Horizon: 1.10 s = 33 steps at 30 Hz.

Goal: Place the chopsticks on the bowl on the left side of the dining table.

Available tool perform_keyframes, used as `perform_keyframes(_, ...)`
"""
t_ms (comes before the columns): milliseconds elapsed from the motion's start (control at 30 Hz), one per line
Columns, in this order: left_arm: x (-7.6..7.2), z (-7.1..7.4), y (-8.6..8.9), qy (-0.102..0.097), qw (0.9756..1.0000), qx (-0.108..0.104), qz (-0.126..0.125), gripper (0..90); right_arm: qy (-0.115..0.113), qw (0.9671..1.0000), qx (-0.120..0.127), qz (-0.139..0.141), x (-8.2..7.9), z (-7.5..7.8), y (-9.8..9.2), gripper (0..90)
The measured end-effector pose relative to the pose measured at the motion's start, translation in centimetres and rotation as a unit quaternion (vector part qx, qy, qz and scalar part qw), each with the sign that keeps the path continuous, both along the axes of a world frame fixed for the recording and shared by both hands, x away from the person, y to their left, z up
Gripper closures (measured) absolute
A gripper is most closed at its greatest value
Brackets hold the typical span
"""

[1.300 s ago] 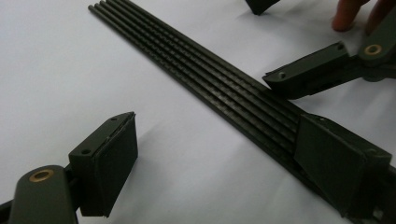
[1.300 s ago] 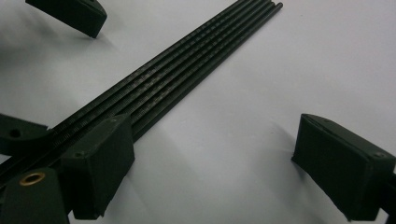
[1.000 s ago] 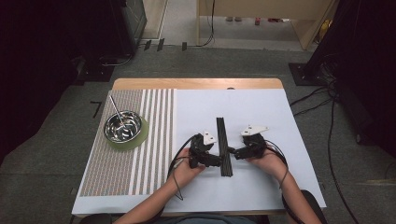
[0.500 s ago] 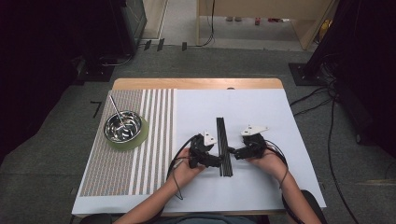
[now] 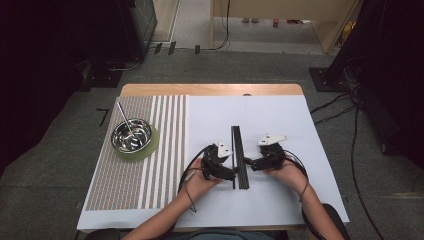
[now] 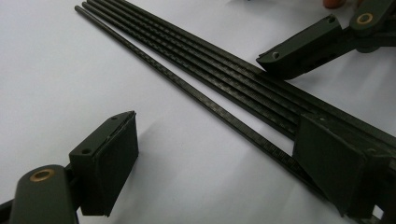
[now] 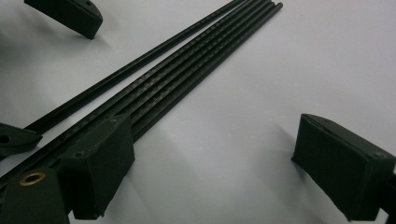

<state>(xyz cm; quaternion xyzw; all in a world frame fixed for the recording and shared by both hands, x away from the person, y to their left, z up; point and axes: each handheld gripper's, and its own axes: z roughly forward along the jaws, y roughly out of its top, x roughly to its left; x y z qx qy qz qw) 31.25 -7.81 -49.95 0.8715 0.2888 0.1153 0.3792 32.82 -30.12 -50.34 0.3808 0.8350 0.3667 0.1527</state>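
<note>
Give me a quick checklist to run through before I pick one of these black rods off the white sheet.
1. Left gripper open: ok.
2. Right gripper open: ok.
3. One rod split from the bundle: ok, angled apart at its near end.
4. Left gripper straddling only that rod: cannot tell, one jaw overlaps the bundle.
5. Grippers apart from each other: ok, though close.
6. Steel bowl out of the way: ok, on the striped mat.

My own jaws cover the near ends of the black rods (image 6: 196, 88), and the picture's edge cuts them off.
</note>
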Motion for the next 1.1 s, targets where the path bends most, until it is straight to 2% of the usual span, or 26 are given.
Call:
perform_keyframes(100, 0.0, 0.0, 0.1, -0.003, 1.0000, 0.002, -0.004, 15.7, 0.001, 1.0000, 0.000, -0.001, 0.0, 0.0, 0.0, 11.8)
perform_keyframes(367, 0.3, 0.2, 0.9, -0.006, 1.0000, -0.001, -0.005, 28.5, 0.001, 1.0000, 0.000, -0.001, 0.0, 0.0, 0.0, 11.9)
perform_keyframes(600, 0.6, 0.7, 1.6, 0.007, 0.9999, 0.004, 0.008, 48.4, 0.001, 1.0000, 0.000, -0.001, 0.0, 0.0, 0.0, 11.9)
perform_keyframes(933, 1.1, 1.2, 2.4, 0.025, 0.9994, 0.017, 0.016, 66.6, 0.001, 1.0000, 0.000, -0.001, 0.0, 0.0, 0.0, 11.9)
perform_keyframes(1033, 1.4, 1.5, 2.7, 0.037, 0.9988, 0.025, 0.023, 71.6, 0.001, 1.0000, 0.000, -0.001, 0.0, 0.0, 0.0, 11.8)
perform_keyframes(1100, 1.6, 1.6, 3.1, 0.052, 0.9981, 0.019, 0.029, 74.3, 0.001, 1.0000, 0.001, -0.001, 0.0, 0.0, 0.0, 11.9)
